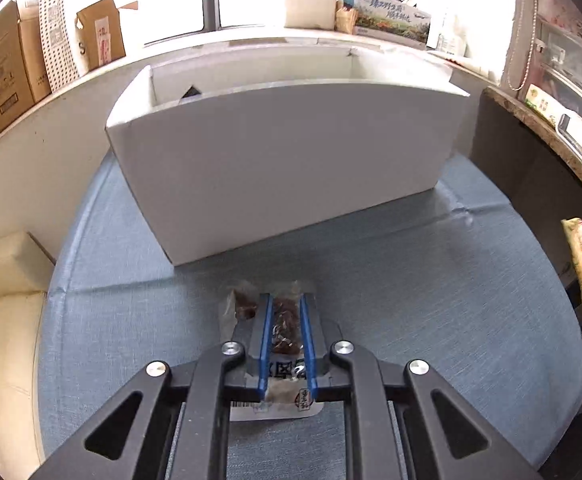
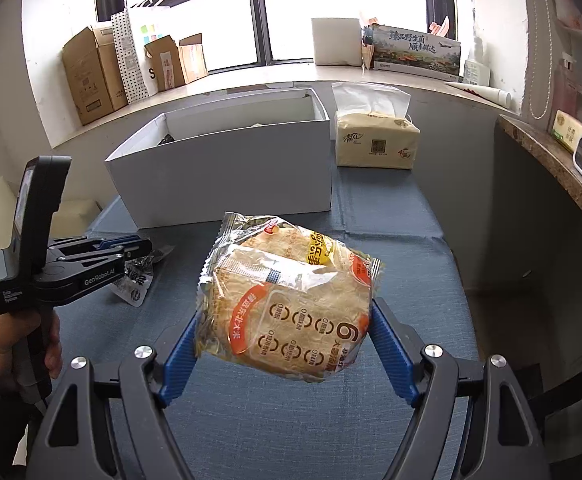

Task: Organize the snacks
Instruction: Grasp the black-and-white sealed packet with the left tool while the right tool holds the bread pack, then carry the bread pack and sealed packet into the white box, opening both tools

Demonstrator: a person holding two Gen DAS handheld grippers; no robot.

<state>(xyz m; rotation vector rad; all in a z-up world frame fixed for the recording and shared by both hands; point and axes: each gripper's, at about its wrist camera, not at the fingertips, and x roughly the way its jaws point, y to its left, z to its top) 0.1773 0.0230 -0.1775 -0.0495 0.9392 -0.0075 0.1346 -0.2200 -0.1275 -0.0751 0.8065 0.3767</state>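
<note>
Left gripper [image 1: 287, 336] clamped on clear snack pouch [image 1: 281, 320] lying mid-desk. Right gripper [image 2: 283, 344] pinching rice cracker bag [image 2: 287, 304] above blue cloth [image 2: 391, 240]. White box [image 2: 227, 176] at desk's far edge.

A blue-grey cloth [image 2: 391, 216] covers the desk. A pack of tissues [image 2: 376, 140] stands on it near the far edge. On the windowsill [image 2: 251, 76] behind, brown cardboard boxes [image 2: 91, 76] stand at the left beside a dotted paper bag [image 2: 129, 60]; a white block [image 2: 336, 42] and a printed carton [image 2: 415, 54] sit to the right.
</note>
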